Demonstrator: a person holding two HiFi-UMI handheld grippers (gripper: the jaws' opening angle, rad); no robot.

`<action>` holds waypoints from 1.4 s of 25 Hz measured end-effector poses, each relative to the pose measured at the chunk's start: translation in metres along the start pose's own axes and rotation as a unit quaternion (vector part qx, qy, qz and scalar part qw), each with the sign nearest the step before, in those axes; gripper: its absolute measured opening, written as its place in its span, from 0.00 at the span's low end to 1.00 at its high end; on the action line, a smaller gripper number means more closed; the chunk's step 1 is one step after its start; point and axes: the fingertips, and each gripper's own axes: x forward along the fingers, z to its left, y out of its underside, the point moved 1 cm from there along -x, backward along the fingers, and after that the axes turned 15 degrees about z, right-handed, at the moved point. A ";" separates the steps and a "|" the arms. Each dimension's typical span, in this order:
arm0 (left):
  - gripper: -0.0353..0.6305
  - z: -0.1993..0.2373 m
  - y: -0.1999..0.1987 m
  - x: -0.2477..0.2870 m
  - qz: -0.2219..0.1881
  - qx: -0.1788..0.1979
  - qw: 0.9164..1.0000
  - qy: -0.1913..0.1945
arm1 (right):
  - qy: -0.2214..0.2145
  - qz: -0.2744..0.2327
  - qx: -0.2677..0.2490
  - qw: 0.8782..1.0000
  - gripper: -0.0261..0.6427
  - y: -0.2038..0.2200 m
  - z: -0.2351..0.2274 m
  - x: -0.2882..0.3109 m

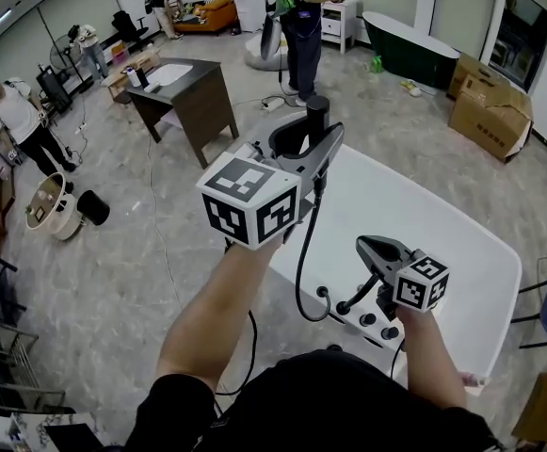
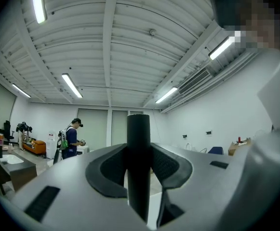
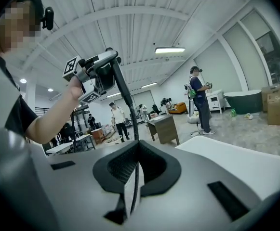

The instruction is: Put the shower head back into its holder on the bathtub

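Observation:
My left gripper is raised over the white bathtub and is shut on the black shower head handle, which stands upright between its pads. The black hose hangs from the handle down to the black tap fittings on the tub's near rim. Lower and to the right, my right gripper hovers just above those fittings. Its jaws stand almost together with nothing gripped. In the right gripper view the hose shows through the thin slit between them, climbing to the left gripper.
A dark wooden desk stands beyond the tub on the left. A person stands behind the tub, with a dark green tub and cardboard boxes at the back right. More people and a round bin are at left.

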 end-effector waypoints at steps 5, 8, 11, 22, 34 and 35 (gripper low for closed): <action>0.27 0.000 -0.017 -0.001 -0.016 0.012 1.000 0.004 | 0.003 -0.003 -0.005 1.000 0.07 -0.002 0.000 0.000; 0.27 0.000 -0.026 -0.001 -0.025 0.021 0.999 0.005 | 0.008 -0.005 -0.008 1.000 0.07 -0.002 -0.001 0.000; 0.27 0.004 -0.038 -0.003 -0.038 0.024 0.999 0.005 | 0.013 -0.007 -0.009 1.000 0.07 -0.004 -0.004 -0.002; 0.27 -0.003 0.000 0.008 -0.012 -0.006 1.000 0.021 | 0.019 0.007 0.007 1.000 0.07 0.013 -0.001 -0.004; 0.27 -0.012 0.138 0.035 0.099 -0.084 0.991 0.037 | 0.020 0.053 0.051 0.997 0.07 0.063 0.000 0.007; 0.27 -0.013 0.149 0.036 0.110 -0.090 0.989 0.038 | 0.020 0.057 0.055 0.997 0.07 0.067 0.000 0.007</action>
